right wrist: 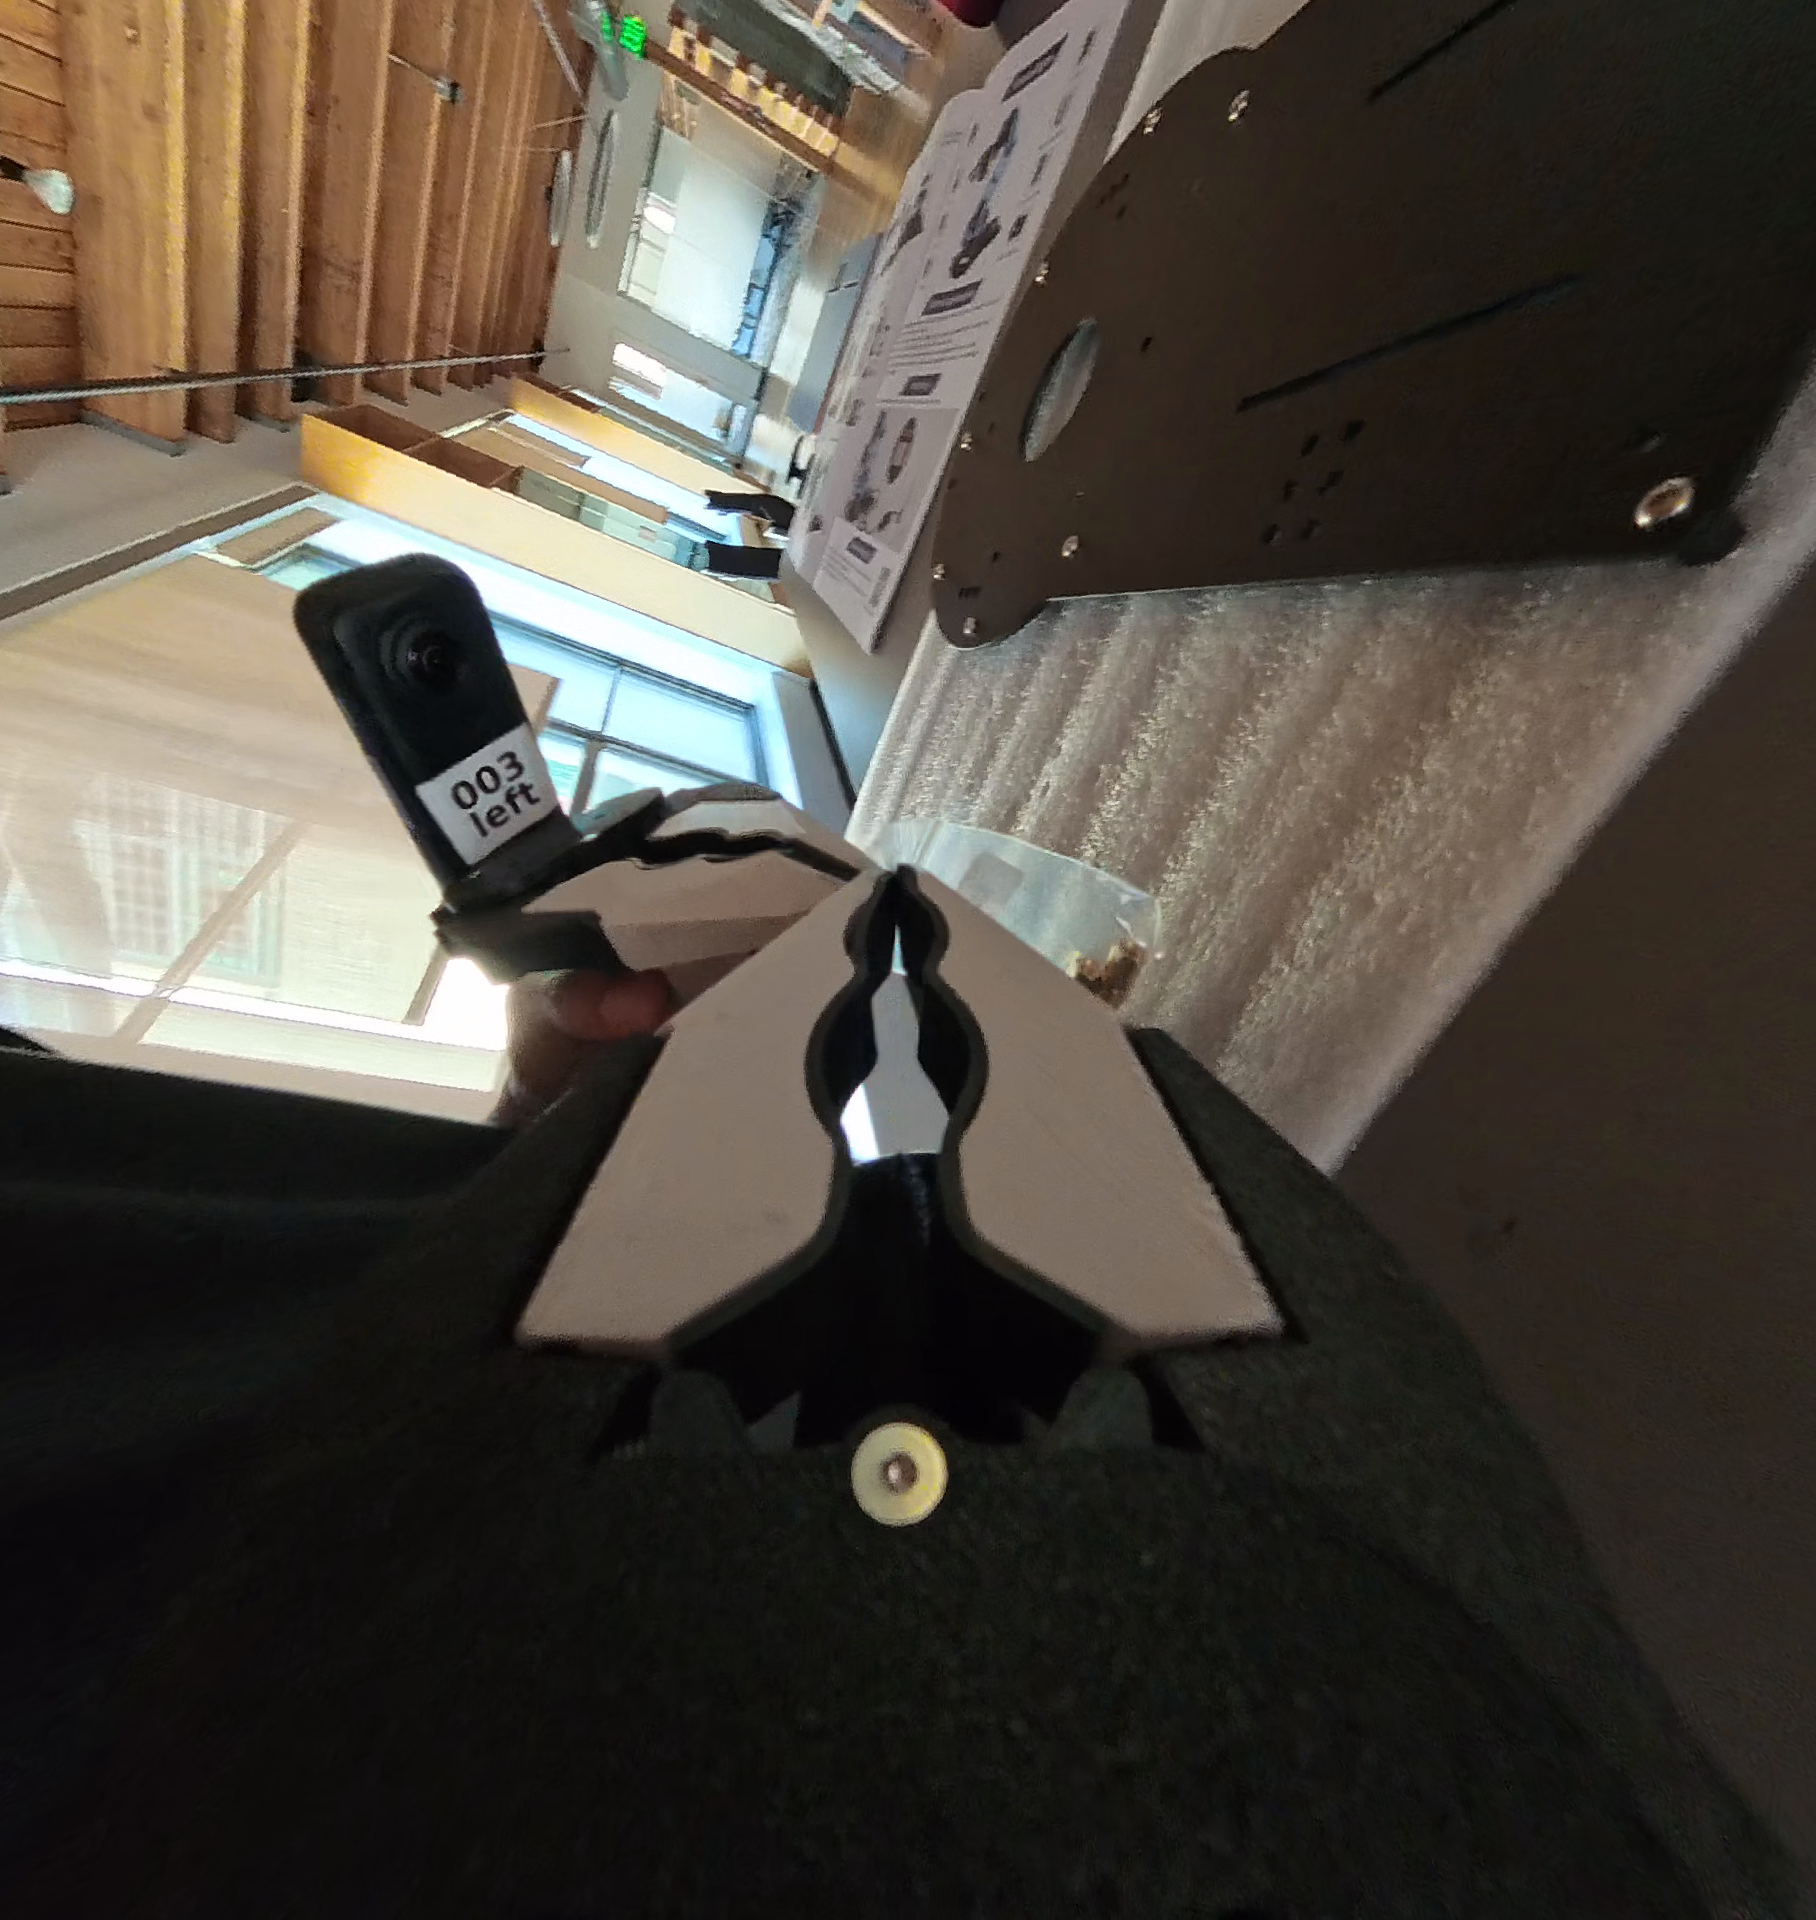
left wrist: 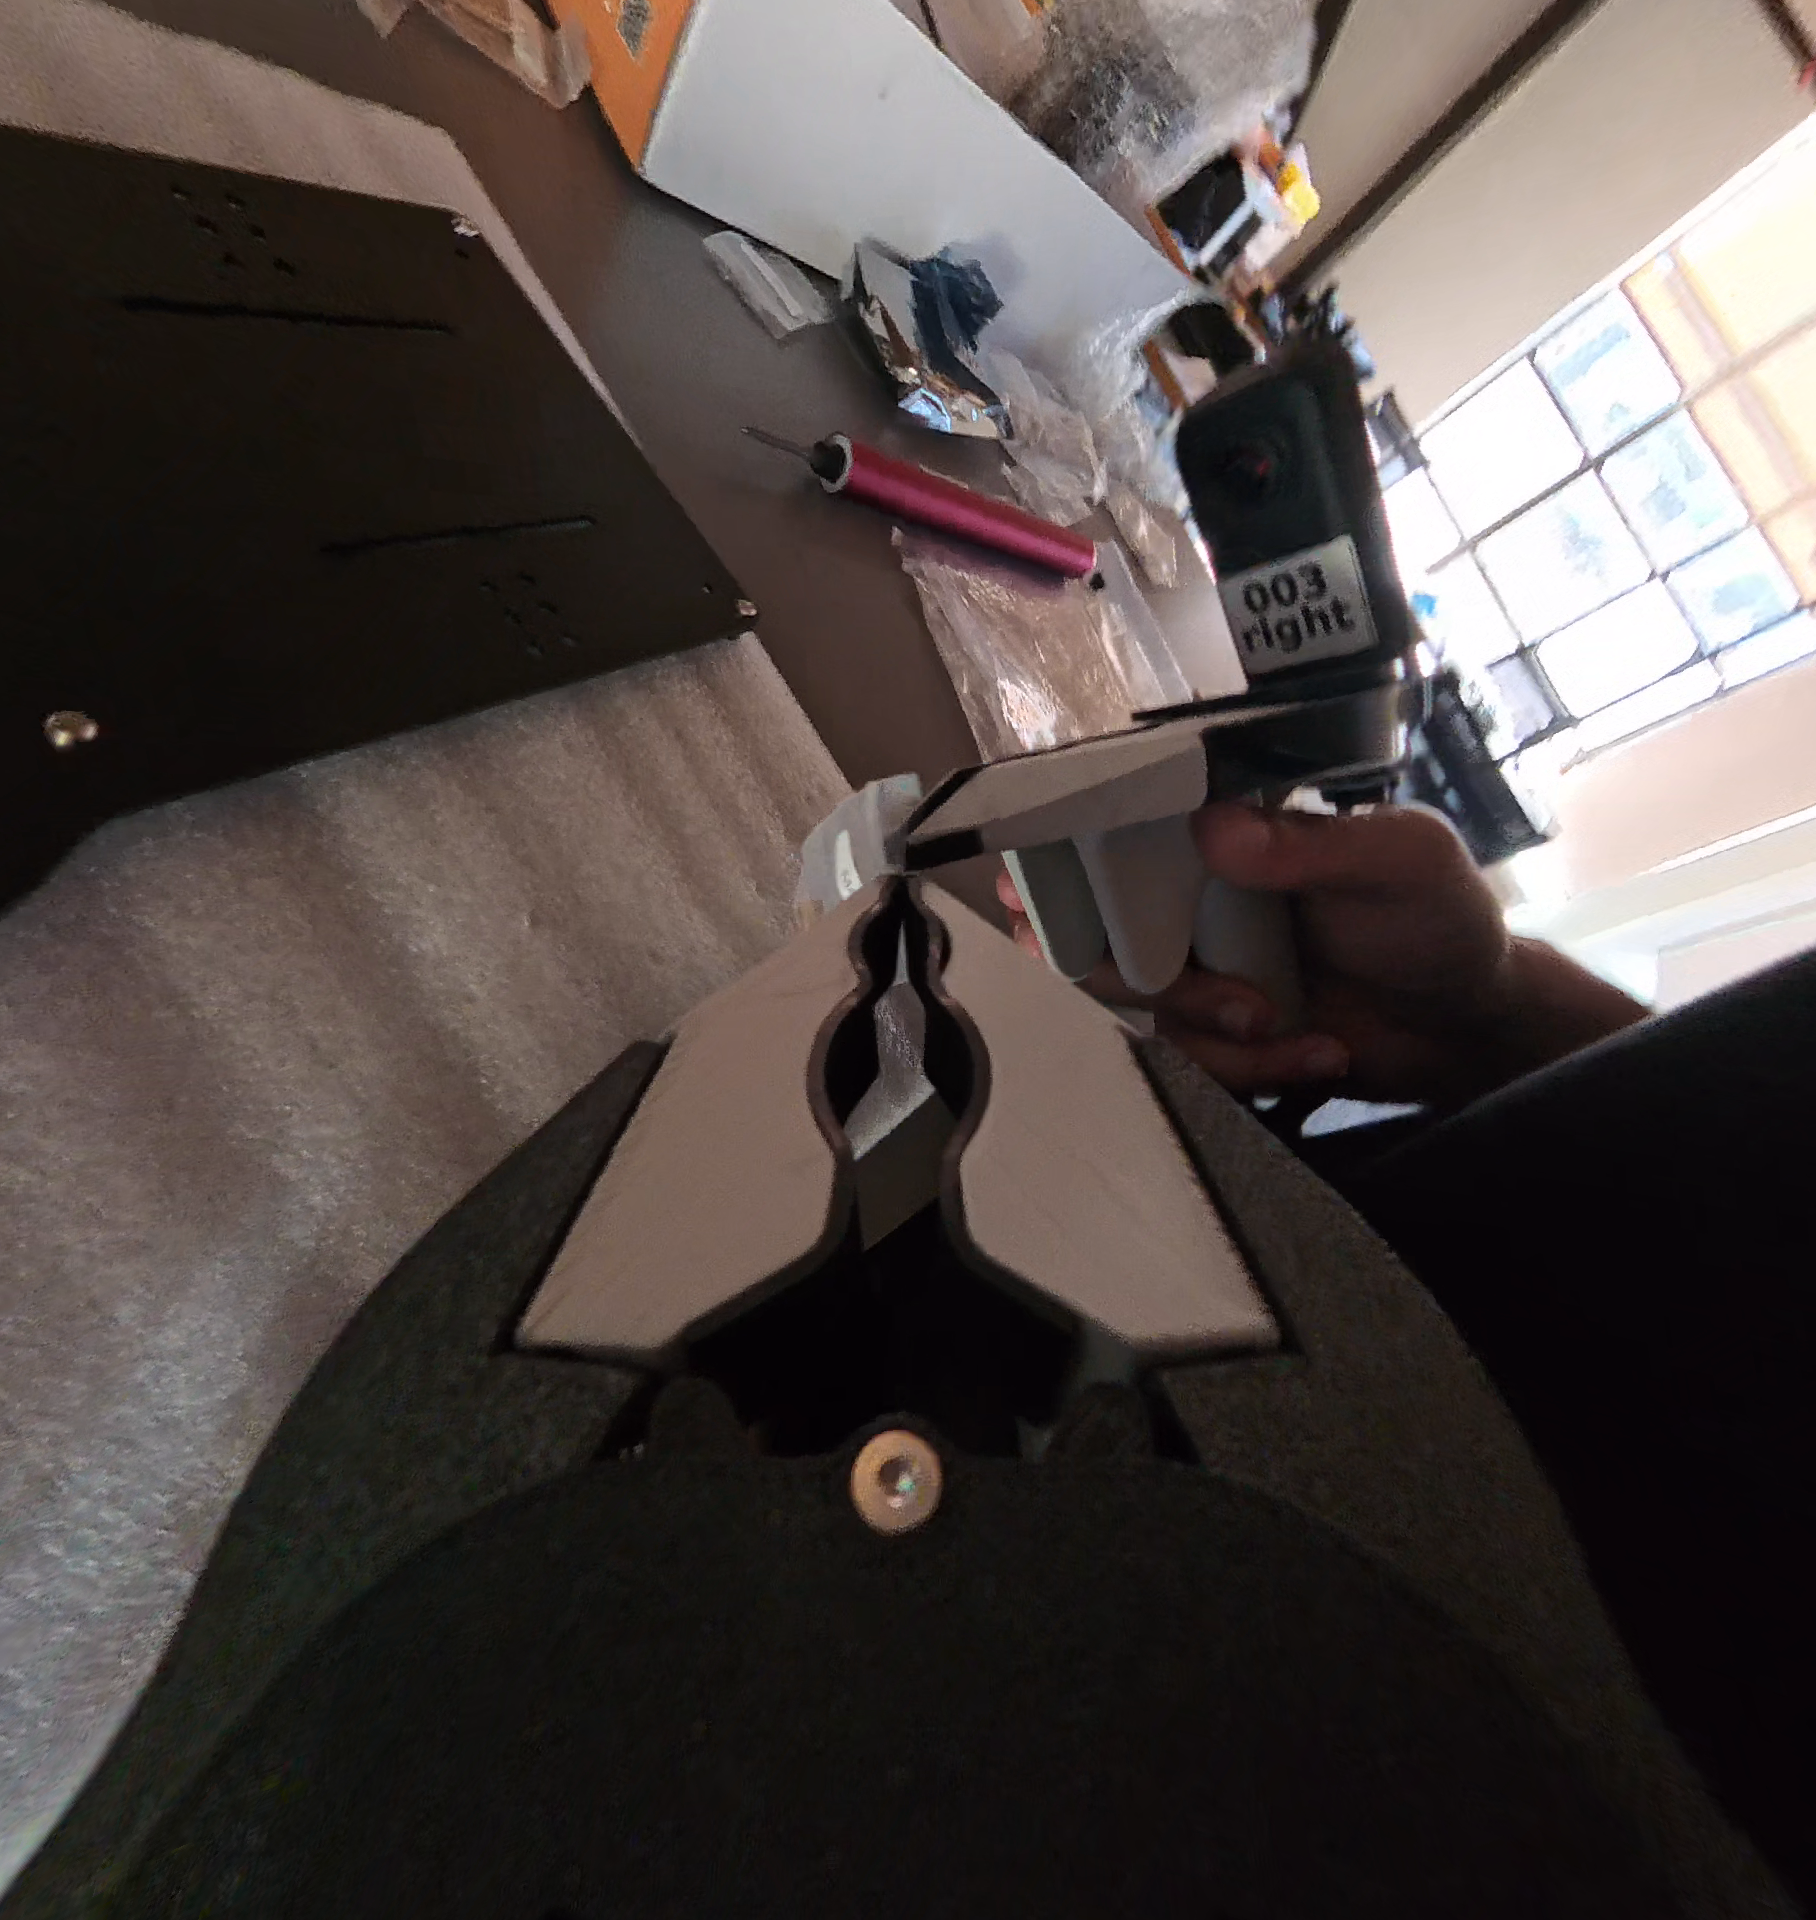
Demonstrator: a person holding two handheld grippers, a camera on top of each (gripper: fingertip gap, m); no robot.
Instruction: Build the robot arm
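A small clear plastic bag [left wrist: 844,847] with a white label hangs above the white foam sheet [left wrist: 364,987]. My left gripper [left wrist: 904,883] is shut, its tips pinching the bag's edge. The right gripper [left wrist: 909,844], held by a hand [left wrist: 1351,935], comes in from the right and meets it tip to tip. In the right wrist view my right gripper [right wrist: 896,878] is shut on the same bag [right wrist: 1029,883], which holds small brass parts [right wrist: 1112,961]. The left gripper [right wrist: 831,857] comes in from the left, touching it.
A black metal plate [left wrist: 260,468] with slots and holes lies on the foam; it also shows in the right wrist view [right wrist: 1351,312]. A magenta screwdriver [left wrist: 956,514], foil bags [left wrist: 914,343] and a white board [left wrist: 862,135] lie on the brown table. A printed sheet [right wrist: 935,312] lies beyond the plate. Only a small space, under 4 cm, lies between the two pairs of fingers.
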